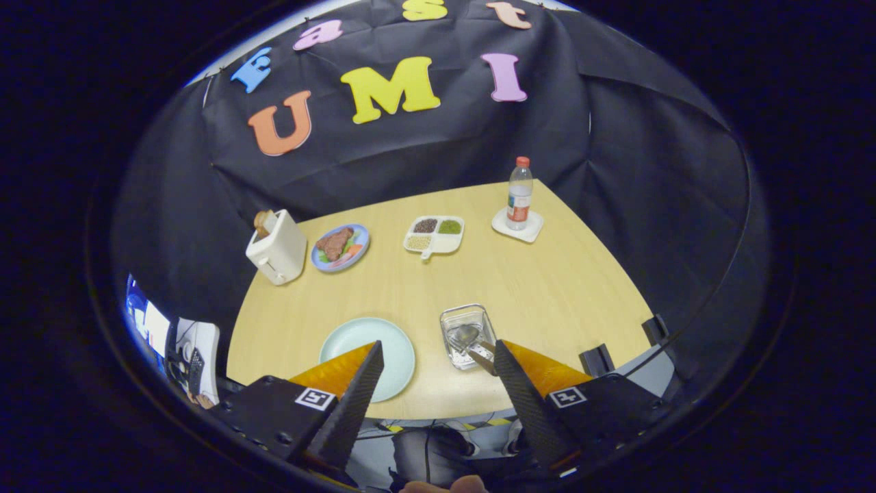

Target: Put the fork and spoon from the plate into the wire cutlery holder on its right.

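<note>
Beyond the wide-spread tool (438, 356), a spoon (468, 337) lies in the wire holder (467, 335) beside the pale plate (369, 356).

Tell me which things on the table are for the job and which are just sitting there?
For the job: pale plate, wire cutlery holder with a spoon in it, open gripper.

Just sitting: toaster, food plate, divided dish, bottle on its coaster.
</note>
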### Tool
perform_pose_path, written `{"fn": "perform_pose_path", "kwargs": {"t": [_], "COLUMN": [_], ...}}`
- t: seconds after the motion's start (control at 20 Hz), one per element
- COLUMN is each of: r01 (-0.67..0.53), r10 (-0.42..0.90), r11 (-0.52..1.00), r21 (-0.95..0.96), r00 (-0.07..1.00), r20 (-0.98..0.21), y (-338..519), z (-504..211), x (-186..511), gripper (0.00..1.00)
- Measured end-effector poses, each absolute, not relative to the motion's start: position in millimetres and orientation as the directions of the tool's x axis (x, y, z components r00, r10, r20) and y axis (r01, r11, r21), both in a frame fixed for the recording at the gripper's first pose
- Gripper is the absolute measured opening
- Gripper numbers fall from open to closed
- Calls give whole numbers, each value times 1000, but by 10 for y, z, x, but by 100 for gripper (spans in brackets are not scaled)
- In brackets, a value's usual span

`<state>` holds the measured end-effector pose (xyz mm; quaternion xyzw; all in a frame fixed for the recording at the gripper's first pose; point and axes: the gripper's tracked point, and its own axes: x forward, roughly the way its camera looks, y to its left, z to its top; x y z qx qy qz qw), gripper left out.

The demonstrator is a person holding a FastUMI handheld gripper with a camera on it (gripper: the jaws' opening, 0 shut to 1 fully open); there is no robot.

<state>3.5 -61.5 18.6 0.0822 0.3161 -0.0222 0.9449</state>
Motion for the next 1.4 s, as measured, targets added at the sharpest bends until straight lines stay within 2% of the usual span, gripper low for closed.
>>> {"fn": "perform_pose_path", "kwargs": {"t": [0.25, 0.5, 0.65, 1.1, 1.4], "r01": [59, 84, 74, 89, 88], "r10": [-31, -85, -74, -80, -83], "r11": [997, 996, 997, 995, 996], "r21": [51, -17, -9, -49, -22], "r00": [897, 988, 997, 983, 983], "r20": [-442, -128, -20, 165, 163], "y": [-456, -381, -267, -17, 94], "z": [206, 639, 701, 538, 484], "x": [-95, -234, -393, -629, -608], "gripper": [97, 97, 97, 97, 96]}}
